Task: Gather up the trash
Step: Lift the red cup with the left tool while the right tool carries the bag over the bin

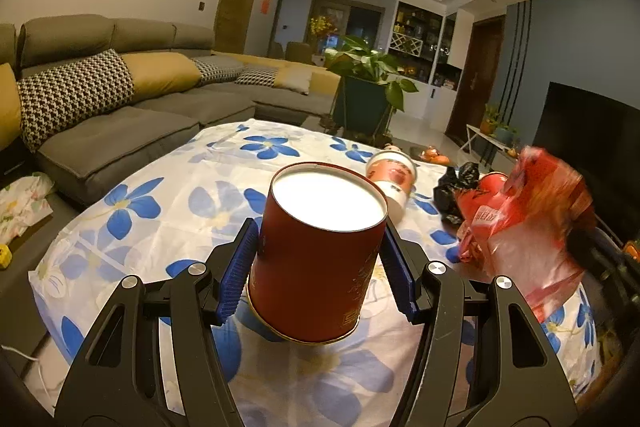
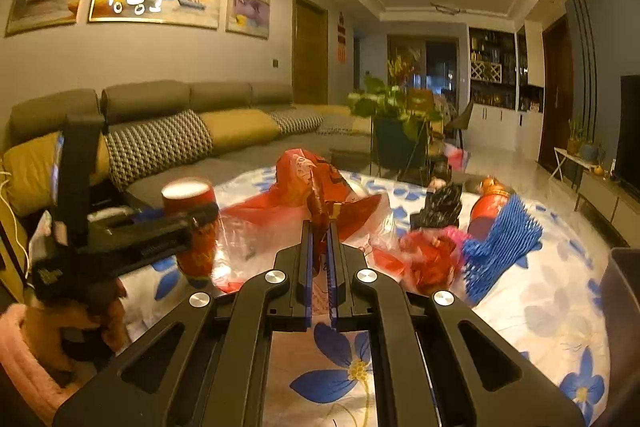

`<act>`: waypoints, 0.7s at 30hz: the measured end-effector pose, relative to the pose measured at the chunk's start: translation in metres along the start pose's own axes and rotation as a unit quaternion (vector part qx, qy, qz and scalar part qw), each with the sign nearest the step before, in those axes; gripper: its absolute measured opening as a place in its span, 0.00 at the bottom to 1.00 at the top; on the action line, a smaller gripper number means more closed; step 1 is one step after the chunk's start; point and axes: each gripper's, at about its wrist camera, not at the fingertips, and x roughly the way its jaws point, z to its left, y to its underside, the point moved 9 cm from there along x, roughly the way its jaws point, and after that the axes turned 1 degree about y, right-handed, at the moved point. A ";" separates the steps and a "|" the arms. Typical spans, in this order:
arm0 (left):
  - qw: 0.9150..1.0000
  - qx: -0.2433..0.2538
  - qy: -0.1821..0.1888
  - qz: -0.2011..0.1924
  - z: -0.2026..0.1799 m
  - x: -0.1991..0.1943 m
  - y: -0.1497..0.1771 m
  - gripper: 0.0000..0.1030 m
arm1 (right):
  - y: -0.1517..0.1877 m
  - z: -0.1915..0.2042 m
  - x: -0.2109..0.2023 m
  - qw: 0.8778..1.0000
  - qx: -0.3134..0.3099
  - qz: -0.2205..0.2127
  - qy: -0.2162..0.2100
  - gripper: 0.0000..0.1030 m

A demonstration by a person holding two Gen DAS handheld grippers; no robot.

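My left gripper [image 1: 320, 267] is shut on a red cylindrical canister [image 1: 320, 251] with a white top, which tilts just above the flowered tablecloth [image 1: 180, 211]. In the right wrist view the same canister [image 2: 192, 251] shows at the left in that gripper [image 2: 200, 219]. My right gripper [image 2: 319, 227] is shut on a bunched edge of a red plastic bag [image 2: 304, 171], lifted off the cloth. The bag [image 1: 528, 227] appears blurred at the right of the left wrist view. A paper cup [image 1: 394, 179] lies on its side behind the canister.
On the cloth [image 2: 540, 307] lie a blue foam net [image 2: 500, 247], a crumpled red wrapper [image 2: 428, 259], a black bag [image 2: 440, 207] and a red bottle [image 2: 488, 211]. A grey sofa [image 1: 120, 123] runs along the left. A potted plant [image 1: 368, 83] stands beyond the table.
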 end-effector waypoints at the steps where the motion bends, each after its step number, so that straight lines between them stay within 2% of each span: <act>1: 1.000 0.001 0.001 0.000 -0.002 -0.001 0.000 0.58 | -0.003 -0.001 -0.003 1.000 0.001 -0.006 0.001 0.07; 5: 1.000 0.009 0.005 -0.003 -0.013 -0.007 0.000 0.58 | -0.017 -0.014 -0.022 0.999 0.001 -0.031 0.013 0.07; 11: 0.999 0.023 0.021 -0.007 -0.036 -0.010 -0.002 0.58 | -0.023 -0.054 -0.047 0.996 0.003 -0.053 0.070 0.07; 21: 0.995 0.051 0.091 -0.010 -0.105 -0.015 -0.005 0.58 | -0.015 -0.130 -0.085 0.984 0.025 -0.067 0.166 0.07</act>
